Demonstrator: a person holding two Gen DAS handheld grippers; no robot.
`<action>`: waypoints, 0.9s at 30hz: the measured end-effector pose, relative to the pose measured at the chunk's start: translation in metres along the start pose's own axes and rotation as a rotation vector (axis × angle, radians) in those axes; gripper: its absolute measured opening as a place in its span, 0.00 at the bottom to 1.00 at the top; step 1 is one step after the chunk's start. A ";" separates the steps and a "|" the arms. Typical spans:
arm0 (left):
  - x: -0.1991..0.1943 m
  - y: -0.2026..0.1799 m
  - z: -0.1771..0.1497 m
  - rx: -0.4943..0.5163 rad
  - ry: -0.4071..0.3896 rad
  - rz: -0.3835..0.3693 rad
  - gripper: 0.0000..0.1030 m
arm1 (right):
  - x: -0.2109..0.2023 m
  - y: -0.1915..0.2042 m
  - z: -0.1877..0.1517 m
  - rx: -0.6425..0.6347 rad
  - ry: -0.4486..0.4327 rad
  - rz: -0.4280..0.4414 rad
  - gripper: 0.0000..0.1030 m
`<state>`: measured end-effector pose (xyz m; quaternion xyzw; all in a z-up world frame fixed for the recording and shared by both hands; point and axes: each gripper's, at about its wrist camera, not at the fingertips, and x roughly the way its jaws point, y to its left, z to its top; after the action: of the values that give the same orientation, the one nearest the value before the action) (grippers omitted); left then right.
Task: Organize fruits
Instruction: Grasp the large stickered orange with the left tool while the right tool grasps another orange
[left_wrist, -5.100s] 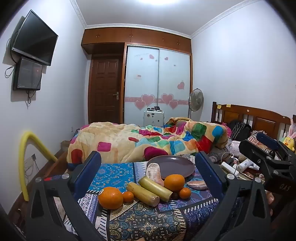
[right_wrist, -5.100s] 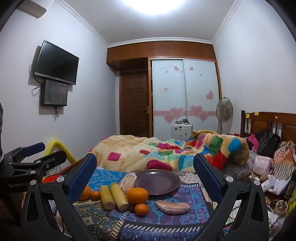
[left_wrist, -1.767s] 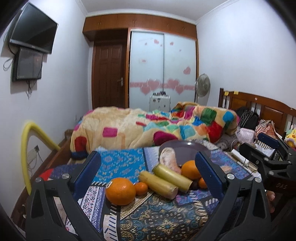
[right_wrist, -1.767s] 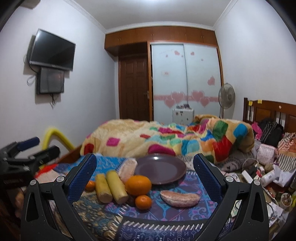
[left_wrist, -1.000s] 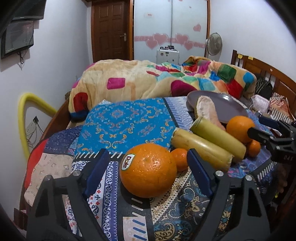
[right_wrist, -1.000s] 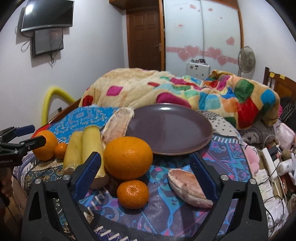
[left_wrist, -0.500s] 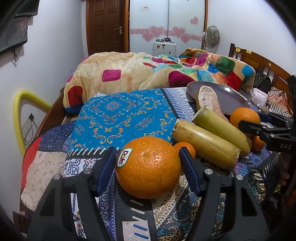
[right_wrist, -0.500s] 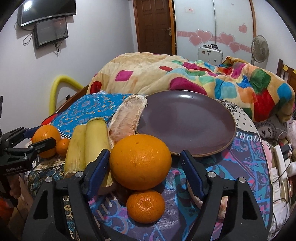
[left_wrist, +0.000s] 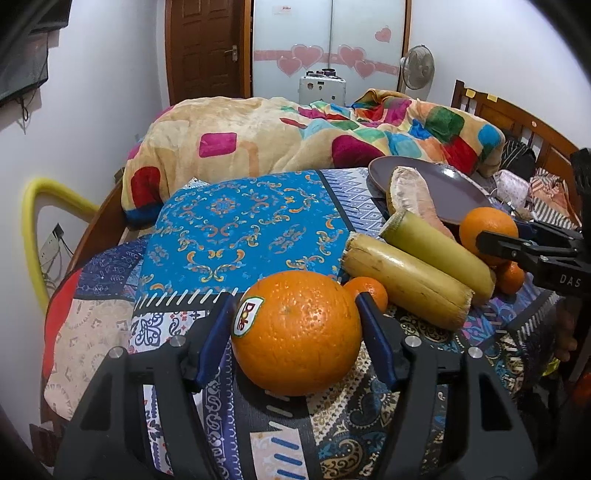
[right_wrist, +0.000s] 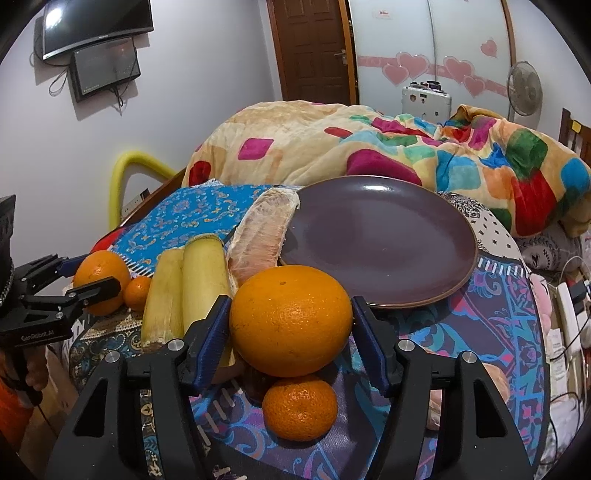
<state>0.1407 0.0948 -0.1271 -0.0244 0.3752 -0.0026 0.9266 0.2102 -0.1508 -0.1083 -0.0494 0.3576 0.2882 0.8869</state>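
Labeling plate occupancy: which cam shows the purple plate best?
Right wrist: the whole plate shows, bare, pomelo slice at its left rim. Left wrist catches only a far sliver, partly behind that slice.

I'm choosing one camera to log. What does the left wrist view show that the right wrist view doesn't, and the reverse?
Only the left view shows the Dole sticker on its orange. Only the right view shows the whole plate, bare, the TV and the tangerine below its orange. Both show the two yellow stalks, the pomelo wedge on the plate's rim, and each gripper closed around an orange.
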 end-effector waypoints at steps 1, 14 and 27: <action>-0.001 0.001 0.000 -0.005 0.001 0.002 0.64 | -0.002 0.000 0.000 0.001 -0.005 0.000 0.59; -0.018 -0.022 0.028 0.017 -0.063 -0.028 0.64 | -0.034 -0.019 0.012 0.031 -0.085 -0.035 0.59; -0.008 -0.064 0.094 0.056 -0.121 -0.066 0.64 | -0.059 -0.056 0.045 0.057 -0.192 -0.121 0.59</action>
<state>0.2010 0.0354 -0.0510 -0.0108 0.3171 -0.0422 0.9474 0.2338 -0.2121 -0.0424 -0.0179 0.2753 0.2274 0.9339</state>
